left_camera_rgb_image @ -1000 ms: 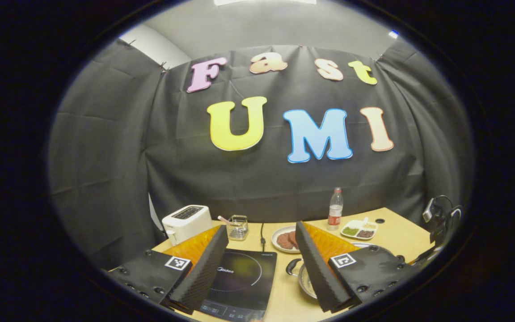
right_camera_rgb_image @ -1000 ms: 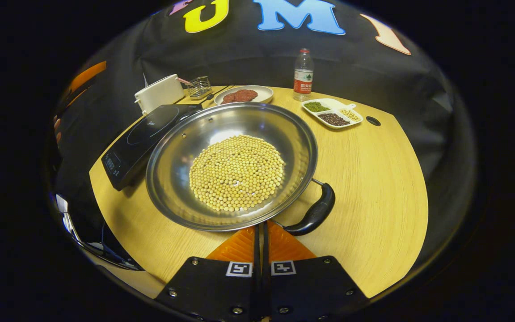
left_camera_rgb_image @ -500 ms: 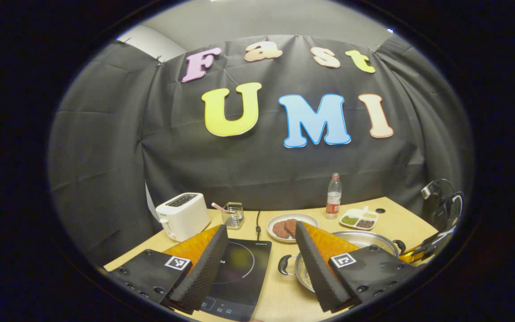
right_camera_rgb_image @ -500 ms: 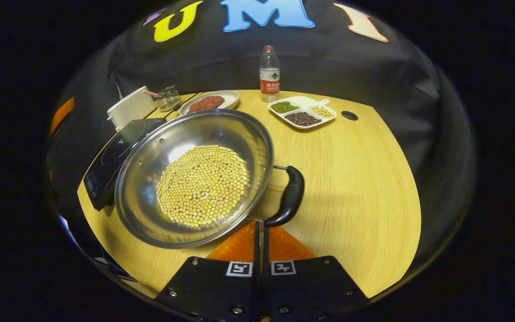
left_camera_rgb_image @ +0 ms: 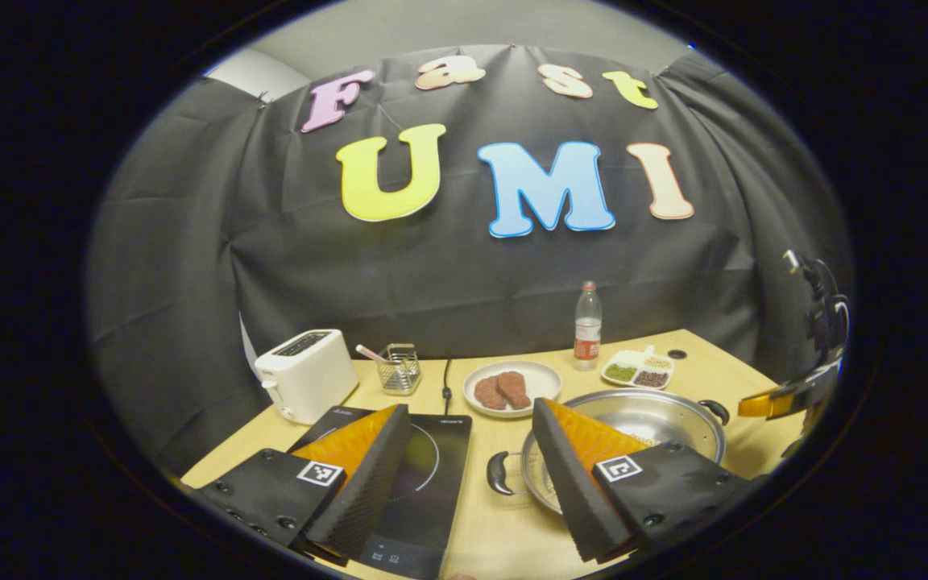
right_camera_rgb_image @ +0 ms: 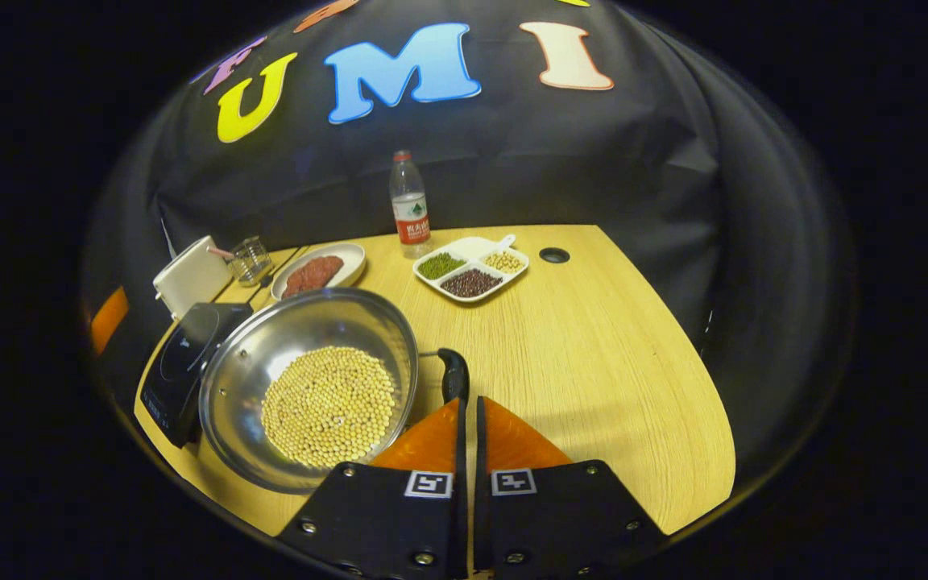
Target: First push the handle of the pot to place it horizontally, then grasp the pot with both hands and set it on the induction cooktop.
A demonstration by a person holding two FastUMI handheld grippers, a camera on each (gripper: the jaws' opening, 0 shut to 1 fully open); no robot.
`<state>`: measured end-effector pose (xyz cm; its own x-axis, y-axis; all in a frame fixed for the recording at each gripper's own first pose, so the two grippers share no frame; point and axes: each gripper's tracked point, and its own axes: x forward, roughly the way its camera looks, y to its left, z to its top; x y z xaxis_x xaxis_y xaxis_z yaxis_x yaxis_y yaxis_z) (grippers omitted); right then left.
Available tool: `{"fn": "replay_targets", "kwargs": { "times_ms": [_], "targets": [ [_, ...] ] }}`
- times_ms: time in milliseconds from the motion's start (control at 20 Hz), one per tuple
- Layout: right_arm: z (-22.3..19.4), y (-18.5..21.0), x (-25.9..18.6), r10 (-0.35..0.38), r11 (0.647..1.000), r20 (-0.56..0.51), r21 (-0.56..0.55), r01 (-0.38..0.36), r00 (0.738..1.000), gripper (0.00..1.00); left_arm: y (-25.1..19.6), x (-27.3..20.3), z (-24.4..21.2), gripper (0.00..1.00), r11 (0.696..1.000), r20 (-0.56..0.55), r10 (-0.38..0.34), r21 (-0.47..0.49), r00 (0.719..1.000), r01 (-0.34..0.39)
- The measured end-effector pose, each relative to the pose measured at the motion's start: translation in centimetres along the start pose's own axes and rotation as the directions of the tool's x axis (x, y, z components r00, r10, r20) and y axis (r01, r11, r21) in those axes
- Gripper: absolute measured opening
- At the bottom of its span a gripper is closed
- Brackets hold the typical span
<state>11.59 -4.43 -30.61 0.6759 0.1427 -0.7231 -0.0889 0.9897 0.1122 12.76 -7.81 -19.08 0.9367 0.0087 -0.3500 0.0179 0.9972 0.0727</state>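
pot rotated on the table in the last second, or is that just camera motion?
Yes. In the right gripper view the pot turned: its black handle, earlier pointing toward the table's near edge, now points away from the cooktop.

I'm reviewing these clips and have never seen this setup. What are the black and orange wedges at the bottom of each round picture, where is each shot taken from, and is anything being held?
The wedges are the two fingers of handheld grippers; a camera rides on each and looks forward along them. In the left gripper view, the left gripper is open and holds nothing. In the right gripper view, the right gripper is shut and empty, its tips just behind the pot's black handle. On the wooden table lie a steel pot holding soybeans, an induction cooktop beside it, a toaster, a plate of meat, a bottle and a divided dish.
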Motion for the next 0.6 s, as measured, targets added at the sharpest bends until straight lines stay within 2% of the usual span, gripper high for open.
{"fn": "replay_targets", "kwargs": {
  "times_ms": [150, 200, 300, 550, 600],
  "targets": [
    [1.0, 0.1, 0.3, 0.001, 0.999, 0.041, 0.035, -0.003, 0.999, 0.99, -0.9, 1.4, -1.3, 0.94, 0.999, -0.039, -0.045, -0.029, 0.998, 0.043],
    [1.3, 0.2, 0.1, -0.003, 0.999, 0.051, 0.037, 0.001, 0.999, 0.98, -1.0, 1.8, -1.9, 0.94, 0.998, -0.054, -0.052, -0.033, 0.997, 0.05],
    [1.7, 0.5, 0.1, -0.008, 0.999, 0.064, 0.033, 0.006, 0.998, 0.99, -1.1, 2.8, -2.7, 1.0, 0.997, -0.075, -0.064, -0.042, 0.995, 0.061],
    [1.7, 1.4, 1.1, -0.011, 0.999, 0.076, -0.031, 0.014, 0.997, 0.99, -1.6, 5.3, -5.5, 0.98, 0.994, -0.142, -0.1, -0.056, 0.985, 0.093],
    [1.6, 1.5, 1.3, -0.011, 0.999, 0.075, -0.037, 0.014, 0.997, 0.99, -1.8, 5.7, -6.0, 0.94, 0.993, -0.154, -0.108, -0.056, 0.982, 0.1]
  ]
}}
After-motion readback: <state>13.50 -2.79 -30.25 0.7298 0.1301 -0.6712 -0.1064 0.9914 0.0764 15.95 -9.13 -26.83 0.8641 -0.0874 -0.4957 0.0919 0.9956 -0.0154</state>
